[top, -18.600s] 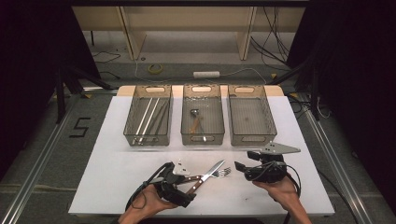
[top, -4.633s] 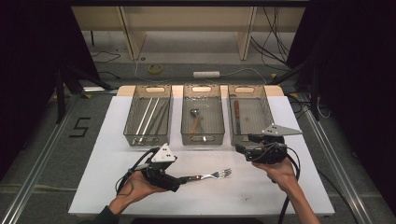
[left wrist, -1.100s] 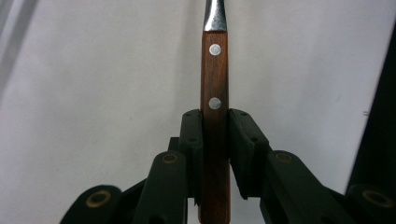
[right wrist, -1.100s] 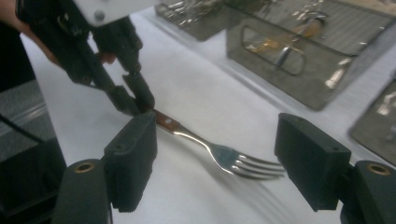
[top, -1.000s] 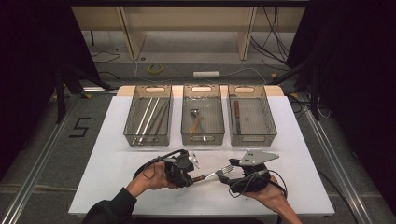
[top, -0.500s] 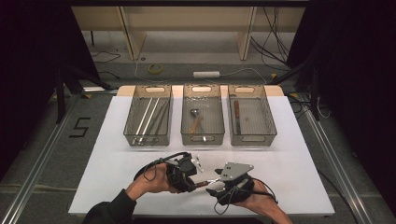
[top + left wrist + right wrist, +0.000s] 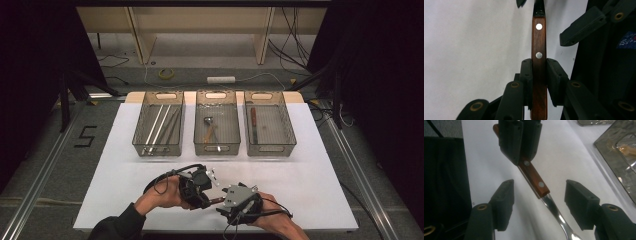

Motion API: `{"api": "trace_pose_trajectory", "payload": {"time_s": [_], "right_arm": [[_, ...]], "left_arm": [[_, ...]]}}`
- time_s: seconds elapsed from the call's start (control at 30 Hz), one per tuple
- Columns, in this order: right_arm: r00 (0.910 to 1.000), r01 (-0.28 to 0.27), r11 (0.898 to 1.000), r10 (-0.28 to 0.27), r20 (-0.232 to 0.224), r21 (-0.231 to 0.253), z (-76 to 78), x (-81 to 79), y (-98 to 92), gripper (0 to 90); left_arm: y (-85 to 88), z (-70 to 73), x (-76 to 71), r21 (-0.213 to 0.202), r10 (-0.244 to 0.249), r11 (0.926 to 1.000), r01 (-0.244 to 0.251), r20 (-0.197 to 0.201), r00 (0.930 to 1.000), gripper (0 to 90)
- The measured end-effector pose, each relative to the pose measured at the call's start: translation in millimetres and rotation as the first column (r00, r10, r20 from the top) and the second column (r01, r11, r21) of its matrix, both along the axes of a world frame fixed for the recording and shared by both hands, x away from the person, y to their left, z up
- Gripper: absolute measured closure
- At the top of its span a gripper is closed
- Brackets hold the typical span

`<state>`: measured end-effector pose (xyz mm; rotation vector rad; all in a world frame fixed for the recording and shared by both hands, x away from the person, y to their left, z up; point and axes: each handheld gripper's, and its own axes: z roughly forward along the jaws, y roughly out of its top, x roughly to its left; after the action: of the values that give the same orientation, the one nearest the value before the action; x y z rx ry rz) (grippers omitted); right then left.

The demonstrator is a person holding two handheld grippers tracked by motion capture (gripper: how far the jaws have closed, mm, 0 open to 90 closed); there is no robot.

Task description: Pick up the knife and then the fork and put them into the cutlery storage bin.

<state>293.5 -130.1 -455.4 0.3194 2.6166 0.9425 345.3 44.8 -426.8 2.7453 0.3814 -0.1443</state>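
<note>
A white counter (image 7: 125, 180) is carrying three clear wire-mesh bins standing side by side along its far half, near one another but apart. The left bin (image 7: 159, 124) is holding several long thin metal rods lying lengthwise. The middle bin (image 7: 217, 123) is holding a small metal spoon-like utensil. The right bin (image 7: 270, 124) is holding one slim piece with a reddish-brown handle. The near half of the counter is showing bare white surface to either side of the person's hands.
</note>
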Motion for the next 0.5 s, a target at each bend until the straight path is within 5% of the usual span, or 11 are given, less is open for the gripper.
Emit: {"api": "trace_pose_trajectory", "payload": {"time_s": [0.5], "right_arm": [[0.9854,-0.084,0.985,0.105,0.134,-0.153,-5.6,-7.8,13.3,59.7]], "left_arm": [[-2.6,2.7,-3.0,-0.001,-0.008,1.0,0.008,-0.023,0.9997,75.3]]}}
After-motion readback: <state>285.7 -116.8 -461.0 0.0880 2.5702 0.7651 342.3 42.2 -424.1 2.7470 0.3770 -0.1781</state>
